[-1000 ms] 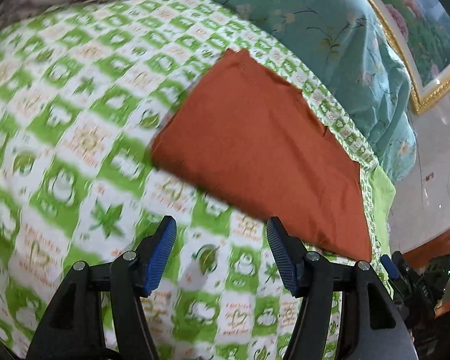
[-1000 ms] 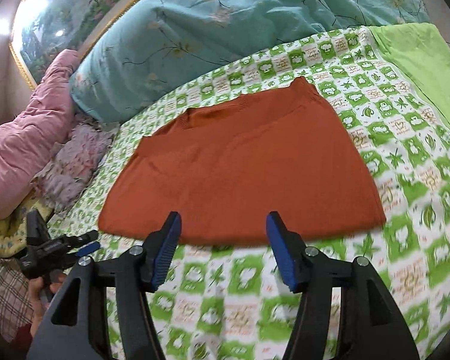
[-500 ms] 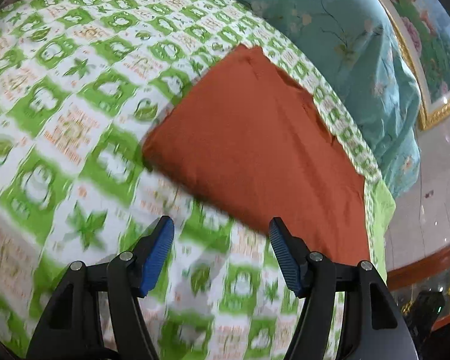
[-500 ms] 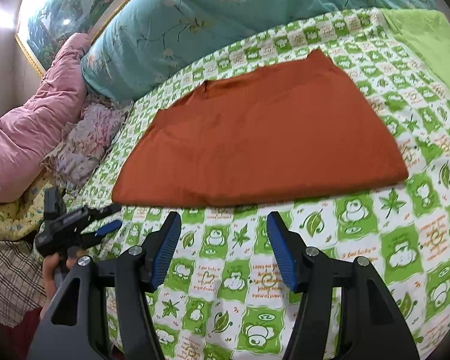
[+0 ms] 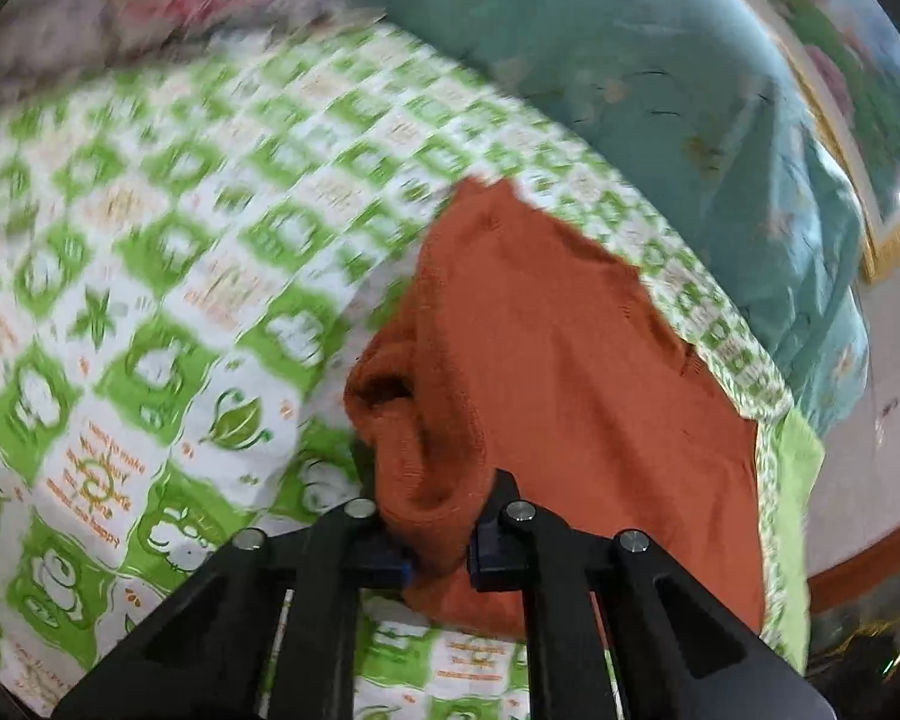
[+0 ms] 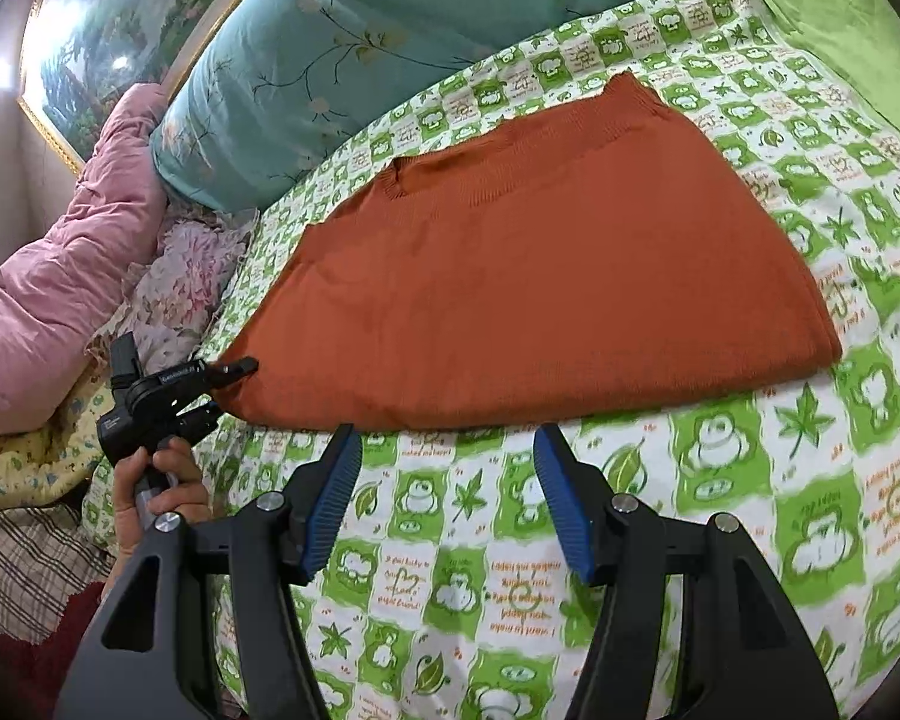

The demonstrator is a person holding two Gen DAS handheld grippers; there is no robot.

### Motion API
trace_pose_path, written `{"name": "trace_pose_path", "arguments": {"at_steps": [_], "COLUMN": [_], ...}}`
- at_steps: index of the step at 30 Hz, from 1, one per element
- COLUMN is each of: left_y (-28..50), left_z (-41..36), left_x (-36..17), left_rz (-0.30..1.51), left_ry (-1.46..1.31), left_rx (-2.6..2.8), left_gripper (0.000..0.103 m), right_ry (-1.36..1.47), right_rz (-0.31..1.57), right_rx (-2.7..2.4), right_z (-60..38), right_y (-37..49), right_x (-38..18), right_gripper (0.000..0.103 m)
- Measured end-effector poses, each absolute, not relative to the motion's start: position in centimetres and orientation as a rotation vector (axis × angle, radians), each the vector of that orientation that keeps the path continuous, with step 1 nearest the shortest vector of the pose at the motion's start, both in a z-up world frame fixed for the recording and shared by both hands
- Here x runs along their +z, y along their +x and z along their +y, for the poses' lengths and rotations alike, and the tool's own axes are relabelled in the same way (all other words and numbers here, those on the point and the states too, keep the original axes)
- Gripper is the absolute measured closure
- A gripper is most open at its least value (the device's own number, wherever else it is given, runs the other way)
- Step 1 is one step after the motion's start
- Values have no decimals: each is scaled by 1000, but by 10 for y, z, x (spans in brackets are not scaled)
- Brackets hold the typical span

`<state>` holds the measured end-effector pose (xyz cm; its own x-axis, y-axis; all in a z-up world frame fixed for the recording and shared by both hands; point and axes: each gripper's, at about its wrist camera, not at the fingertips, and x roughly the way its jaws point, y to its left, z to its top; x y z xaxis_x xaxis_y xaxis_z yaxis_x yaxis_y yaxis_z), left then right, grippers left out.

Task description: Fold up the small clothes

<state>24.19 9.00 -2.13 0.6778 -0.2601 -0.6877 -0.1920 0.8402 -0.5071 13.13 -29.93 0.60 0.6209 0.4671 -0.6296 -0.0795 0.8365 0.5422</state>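
A rust-orange knit garment (image 6: 528, 276) lies flat on the green-and-white patterned bed sheet (image 6: 750, 480). My left gripper (image 5: 438, 558) is shut on the garment's near left corner (image 5: 426, 468), which bunches up between the jaws. In the right wrist view the left gripper (image 6: 210, 387) grips that same corner at the garment's left end. My right gripper (image 6: 447, 498) is open and empty, just short of the garment's near edge, above the sheet.
A teal floral quilt (image 6: 390, 42) lies behind the garment. A pink quilt (image 6: 60, 276) and a flowered cloth (image 6: 180, 288) lie at the left. A plain green cloth (image 6: 858, 30) lies at the far right. A framed picture (image 6: 90, 30) hangs behind.
My left gripper moved in to the garment's corner and shut on it, lifting it slightly. My right gripper drew a little closer to the near edge and stayed open.
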Motion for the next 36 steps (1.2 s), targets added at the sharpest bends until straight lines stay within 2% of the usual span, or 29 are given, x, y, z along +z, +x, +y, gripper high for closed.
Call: {"name": "trace_pose_path", "arguments": {"at_steps": [8, 11, 15, 20, 29, 31, 32, 36], "left_y": [239, 237, 233, 234, 229, 228, 228, 227], "left_z": [-15, -63, -114, -120, -123, -123, -125, -140], "left_x": [37, 36, 7, -17, -8, -7, -3, 25], "left_rz": [760, 782, 847, 897, 879, 882, 878, 825], "left_ry": [-358, -293, -200, -193, -147, -146, -141, -138], "left_rx": [-267, -372, -454, -452, -443, -441, -442, -507], "left_gripper": [98, 98, 98, 98, 98, 98, 98, 98], "right_ry": [597, 640, 742, 755, 737, 700, 682, 630], "right_rz": [824, 854, 902, 1028, 1089, 1093, 1101, 989], "right_rx": [376, 404, 462, 516, 574, 579, 578, 589], "right_z": [-333, -348, -360, -341, -291, -284, -279, -296], "right_y": [166, 187, 221, 275, 341, 348, 351, 341], "right_x": [12, 10, -1, -24, -37, -37, -36, 0], "right_gripper": [42, 42, 42, 33, 33, 55, 80, 83]}}
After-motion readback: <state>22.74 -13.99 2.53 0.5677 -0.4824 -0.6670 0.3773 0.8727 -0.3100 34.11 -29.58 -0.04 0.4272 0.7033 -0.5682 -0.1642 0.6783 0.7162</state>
